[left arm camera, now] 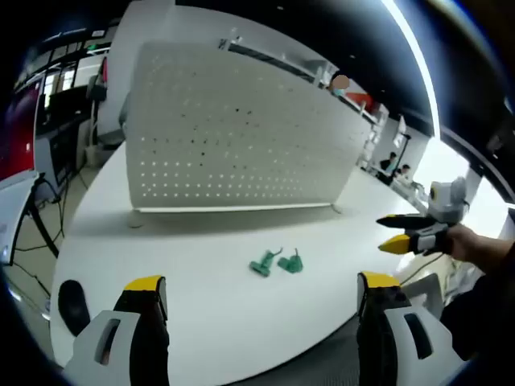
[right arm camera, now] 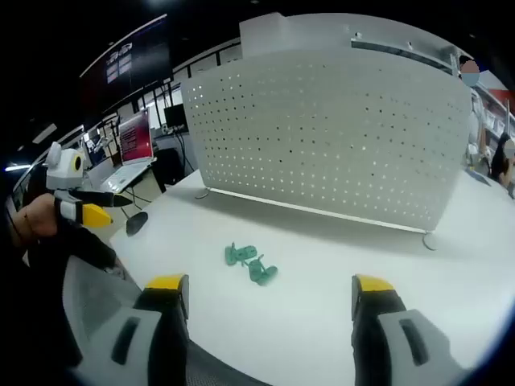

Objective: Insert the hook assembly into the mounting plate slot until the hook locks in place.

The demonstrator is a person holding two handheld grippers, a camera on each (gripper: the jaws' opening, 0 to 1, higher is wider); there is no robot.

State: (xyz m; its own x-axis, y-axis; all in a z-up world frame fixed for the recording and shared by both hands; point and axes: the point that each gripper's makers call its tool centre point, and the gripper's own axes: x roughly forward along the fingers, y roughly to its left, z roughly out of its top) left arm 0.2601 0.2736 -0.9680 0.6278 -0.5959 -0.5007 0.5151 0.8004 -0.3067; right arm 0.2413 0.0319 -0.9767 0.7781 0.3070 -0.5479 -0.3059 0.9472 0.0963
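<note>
Two small green hooks (left arm camera: 277, 262) lie touching or nearly so on the white table (left arm camera: 201, 322), in front of the upright perforated mounting plate (left arm camera: 233, 137); in the right gripper view they sit at about 11 o'clock from the picture's middle, between the jaws and the plate's foot. Neither is in a slot yet, so the step in hand looks like the first pick.

Both grippers hover above the near table edge with nothing between their jaws. The left gripper (left arm camera: 261, 281) stands wide apart, and so does the right gripper (right arm camera: 269, 283). In the left gripper view the right one also shows at 3 o'clock, held by a hand (left arm camera: 471, 241), its yellow tips close together from that angle (which I would not trust over its own view).

To do the pick well, I would choose one hook only, come down over it squarely, and close on its body rather than its prong, leaving the prong free to enter a hole. The pair lie so close that a careless approach could nudge the second one. Which end is the prong is too small to tell.
</note>
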